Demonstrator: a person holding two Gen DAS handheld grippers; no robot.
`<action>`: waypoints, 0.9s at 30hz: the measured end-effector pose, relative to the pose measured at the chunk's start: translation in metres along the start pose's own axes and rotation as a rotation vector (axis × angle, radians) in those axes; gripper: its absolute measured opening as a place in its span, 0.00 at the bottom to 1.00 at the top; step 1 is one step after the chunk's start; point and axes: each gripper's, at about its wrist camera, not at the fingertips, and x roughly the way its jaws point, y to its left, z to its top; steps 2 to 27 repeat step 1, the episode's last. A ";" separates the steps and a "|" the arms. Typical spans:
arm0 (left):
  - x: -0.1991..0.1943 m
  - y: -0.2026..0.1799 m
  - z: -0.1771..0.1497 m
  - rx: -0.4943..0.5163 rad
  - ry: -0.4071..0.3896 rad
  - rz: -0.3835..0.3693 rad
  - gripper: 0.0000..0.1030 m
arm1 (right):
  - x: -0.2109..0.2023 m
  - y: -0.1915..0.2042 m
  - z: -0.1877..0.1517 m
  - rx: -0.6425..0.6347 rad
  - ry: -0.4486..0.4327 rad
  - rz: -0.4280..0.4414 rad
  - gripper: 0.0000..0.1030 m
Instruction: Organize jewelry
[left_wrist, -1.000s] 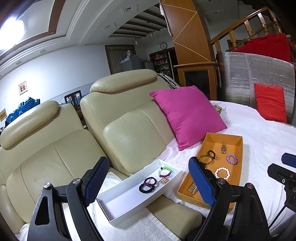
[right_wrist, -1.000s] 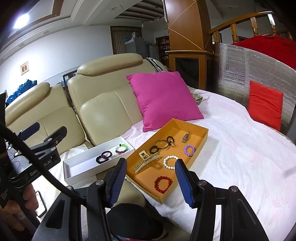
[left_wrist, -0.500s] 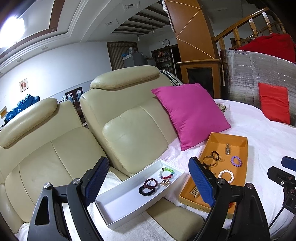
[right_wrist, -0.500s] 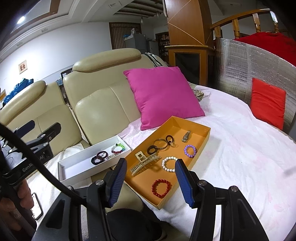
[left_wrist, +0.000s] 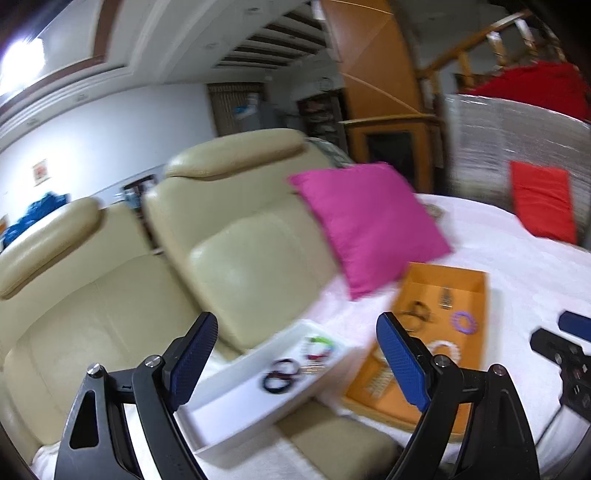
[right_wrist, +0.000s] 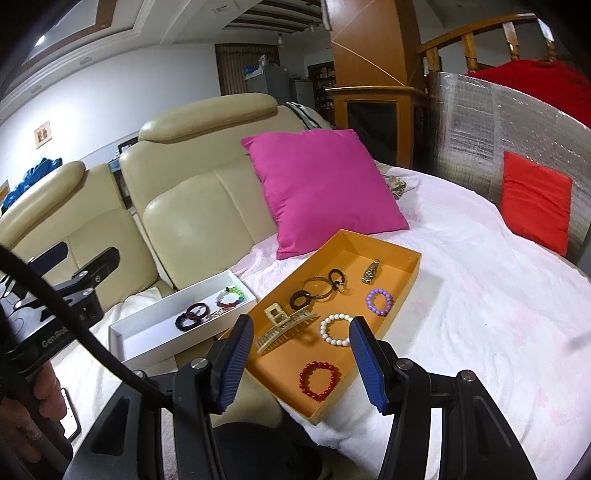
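Observation:
An orange tray (right_wrist: 406, 273) lies on the white cover and holds a red bead bracelet (right_wrist: 319, 380), a white bead bracelet (right_wrist: 336, 328), a purple bracelet (right_wrist: 379, 302), a cream claw clip (right_wrist: 284, 325), a metal bangle (right_wrist: 319, 288) and a small watch (right_wrist: 371, 271). To its left, a white tray (right_wrist: 147, 332) holds dark hair ties (right_wrist: 190, 315) and a multicoloured bracelet (right_wrist: 231, 297). My right gripper (right_wrist: 301, 328) hovers open above the orange tray's near end. My left gripper (left_wrist: 295, 332) hangs open before the white tray (left_wrist: 236, 398), holding nothing.
A pink cushion (right_wrist: 321, 188) leans on the cream sofa (right_wrist: 199, 214) behind the trays. A red cushion (right_wrist: 535, 199) rests against a silver foil panel (right_wrist: 491, 129) at the right. A hand (right_wrist: 40, 406) with a phone (right_wrist: 70, 413) is at the lower left.
Both grippers have drifted slightly closer to the trays. The left wrist view is now blurred by motion. Neither pair of jaws has changed its width.

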 end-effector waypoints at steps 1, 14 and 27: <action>0.002 -0.018 0.003 0.029 0.008 -0.051 0.85 | -0.001 -0.011 0.000 0.019 -0.004 -0.011 0.56; 0.002 -0.018 0.003 0.029 0.008 -0.051 0.85 | -0.001 -0.011 0.000 0.019 -0.004 -0.011 0.56; 0.002 -0.018 0.003 0.029 0.008 -0.051 0.85 | -0.001 -0.011 0.000 0.019 -0.004 -0.011 0.56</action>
